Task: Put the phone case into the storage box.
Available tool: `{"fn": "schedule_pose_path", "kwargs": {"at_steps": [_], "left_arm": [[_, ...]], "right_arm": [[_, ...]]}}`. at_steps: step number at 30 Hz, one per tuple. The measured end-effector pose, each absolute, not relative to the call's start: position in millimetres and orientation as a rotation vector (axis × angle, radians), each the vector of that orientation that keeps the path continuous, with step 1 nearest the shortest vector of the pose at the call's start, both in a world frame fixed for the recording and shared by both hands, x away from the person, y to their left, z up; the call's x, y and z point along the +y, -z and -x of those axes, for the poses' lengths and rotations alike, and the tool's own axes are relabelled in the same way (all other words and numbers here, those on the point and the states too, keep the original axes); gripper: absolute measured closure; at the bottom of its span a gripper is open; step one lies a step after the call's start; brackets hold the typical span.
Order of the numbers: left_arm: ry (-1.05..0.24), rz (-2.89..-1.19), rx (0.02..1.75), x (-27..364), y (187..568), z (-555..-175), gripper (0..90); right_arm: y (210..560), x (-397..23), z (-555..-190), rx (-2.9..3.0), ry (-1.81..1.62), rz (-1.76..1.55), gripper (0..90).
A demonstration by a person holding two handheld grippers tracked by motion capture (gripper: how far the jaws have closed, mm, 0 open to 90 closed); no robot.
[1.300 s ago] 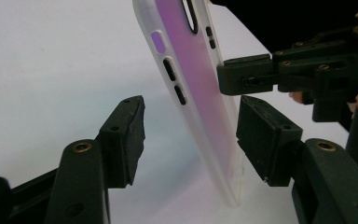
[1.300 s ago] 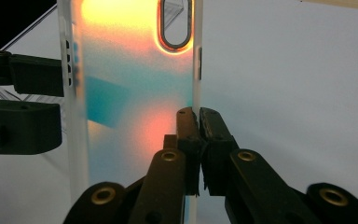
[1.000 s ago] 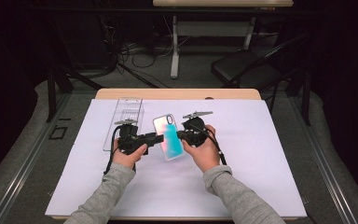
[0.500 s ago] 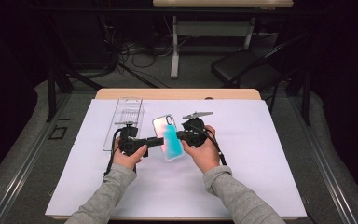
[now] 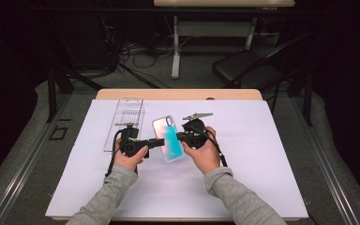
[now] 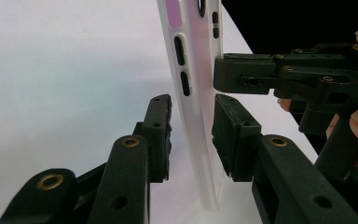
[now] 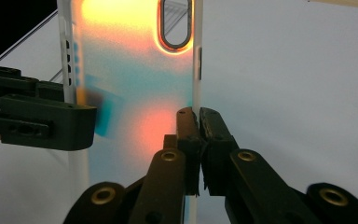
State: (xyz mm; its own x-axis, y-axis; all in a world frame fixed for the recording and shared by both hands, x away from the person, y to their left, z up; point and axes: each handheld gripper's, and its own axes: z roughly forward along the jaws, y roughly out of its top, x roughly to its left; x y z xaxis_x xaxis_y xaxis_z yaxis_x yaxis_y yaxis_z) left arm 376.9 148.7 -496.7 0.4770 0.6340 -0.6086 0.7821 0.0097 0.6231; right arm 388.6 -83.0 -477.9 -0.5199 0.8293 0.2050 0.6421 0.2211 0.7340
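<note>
Phone case [image 5: 168, 138] was held up over counter [image 5: 262, 154], between both hands. Right tool [image 7: 199, 122] pinched its edge tight. Left tool [image 6: 192, 135] had just been closing around other edge, pads not touching yet. Thin, slippery edge might slip or twist; case could drop.

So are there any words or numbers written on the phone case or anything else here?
None: no words, numbers or brand marks can be read anywhere.
The phone case carries only pink, orange and teal colours, a camera cut-out and side button slots.
The clear tray on the white sheet shows only ribs, no label.
The left gripper and right gripper show plain black jaws and brass rivets, no markings.
</note>
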Motion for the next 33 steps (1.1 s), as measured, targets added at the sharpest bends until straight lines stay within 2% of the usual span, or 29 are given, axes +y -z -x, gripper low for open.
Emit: {"fn": "schedule_pose_path", "kwargs": {"at_steps": [21,33], "left_arm": [[0.211,-1.678,1.256,149.3,500.3,-377.9,76.4],[0.212,-1.676,1.262,150.6,500.6,-378.3,78.5]], "right_arm": [[478.7,-79.7,-386.0,2.285,-1.202,-1.385,87.2],[479.8,-78.7,-386.3,2.286,-1.204,-1.388,87.2]]}}
